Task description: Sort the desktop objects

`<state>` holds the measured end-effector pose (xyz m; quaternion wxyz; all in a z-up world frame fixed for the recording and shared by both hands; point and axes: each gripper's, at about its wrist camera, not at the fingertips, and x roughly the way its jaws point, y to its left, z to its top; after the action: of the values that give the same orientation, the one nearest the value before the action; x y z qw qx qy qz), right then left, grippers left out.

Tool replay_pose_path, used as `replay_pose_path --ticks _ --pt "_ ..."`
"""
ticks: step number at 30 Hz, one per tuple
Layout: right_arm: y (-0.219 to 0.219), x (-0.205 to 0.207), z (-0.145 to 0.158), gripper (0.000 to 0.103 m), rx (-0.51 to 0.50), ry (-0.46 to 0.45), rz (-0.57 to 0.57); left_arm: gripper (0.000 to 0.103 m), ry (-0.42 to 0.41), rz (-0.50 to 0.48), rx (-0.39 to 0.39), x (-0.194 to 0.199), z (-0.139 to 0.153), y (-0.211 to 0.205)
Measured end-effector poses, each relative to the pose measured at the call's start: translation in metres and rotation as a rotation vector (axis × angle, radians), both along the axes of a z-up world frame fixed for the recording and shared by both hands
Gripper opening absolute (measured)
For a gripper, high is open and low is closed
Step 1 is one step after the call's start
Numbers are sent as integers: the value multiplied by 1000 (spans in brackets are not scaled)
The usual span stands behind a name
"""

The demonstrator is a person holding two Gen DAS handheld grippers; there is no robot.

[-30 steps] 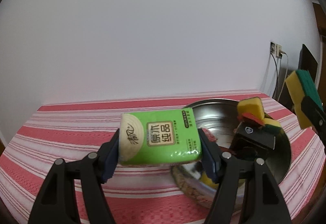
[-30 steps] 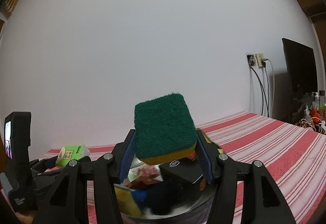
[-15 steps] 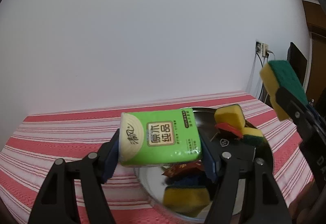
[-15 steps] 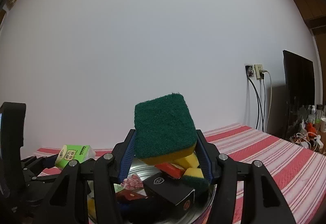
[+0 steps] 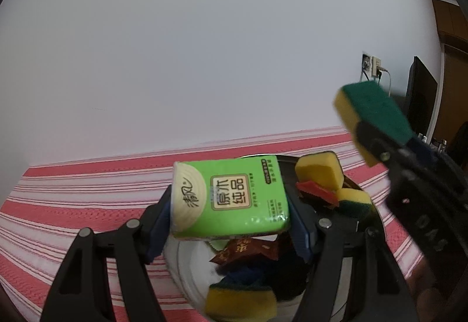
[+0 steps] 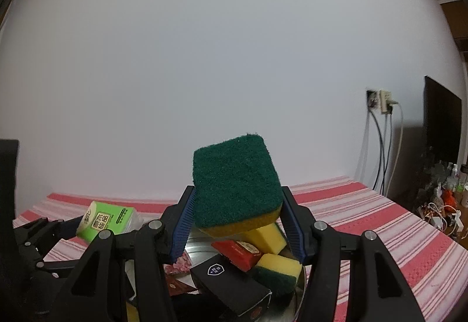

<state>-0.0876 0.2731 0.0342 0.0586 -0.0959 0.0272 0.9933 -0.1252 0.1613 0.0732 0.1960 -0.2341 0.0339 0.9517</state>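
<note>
Tissue pack (image 5: 231, 196), green wrapper, clamped crosswise between the jaws of my left gripper (image 5: 229, 218), pads on its two short ends. Held clear above the striped surface (image 5: 87, 199), over the near-left part of the steel bowl (image 5: 187, 278). Soft, light, film slightly slick, I judge; the end grip suits it, and harder squeezing would only crumple it.

Below and beyond those jaws, inside the bowl: a red snack sachet (image 5: 248, 251), a yellow-and-green sponge (image 5: 239, 298) at the near edge, more yellow sponge pieces (image 5: 320, 172) toward the far right.

Scouring sponge (image 6: 237, 184), green pad uppermost over yellow foam, clamped between the jaws of my right gripper (image 6: 237, 222), pads on its two sides. It hangs above the bowl's contents, tilted a little. Light and springy, rough on top, by my estimate; side grip through the foam holds well, and it will spring back on release.

Beneath these jaws: a black box (image 6: 231, 284), a red packet (image 6: 237, 251), and yellow sponges.

Change against the earlier frames: both grips unaltered. In the left view the bowl has slid from the right of the jaws to directly under them, and the right gripper with its sponge has come inward from the frame's edge. In the right view more of the bowl's contents now show below the sponge.
</note>
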Motion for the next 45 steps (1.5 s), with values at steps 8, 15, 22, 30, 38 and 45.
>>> replay_pose_path --ticks 8,15,22,30,38,45 --pt "17 -45 -2 59 -20 -149 85 70 -43 -16 12 -9 -3 13" --pt "54 -81 -19 62 -229 -291 188 90 -170 -85 -39 -34 -20 50" --pt "77 -35 -19 79 -345 -158 107 102 -141 -42 -47 -29 -16 54" --pt "63 6 -5 93 -317 -139 -4 102 -114 -23 -87 -15 -16 58" --pt "40 45 2 100 -255 -83 -77 102 -98 -12 -95 10 -12 45" --pt "21 74 0 103 -182 -85 -199 102 -97 3 -116 25 -15 39"
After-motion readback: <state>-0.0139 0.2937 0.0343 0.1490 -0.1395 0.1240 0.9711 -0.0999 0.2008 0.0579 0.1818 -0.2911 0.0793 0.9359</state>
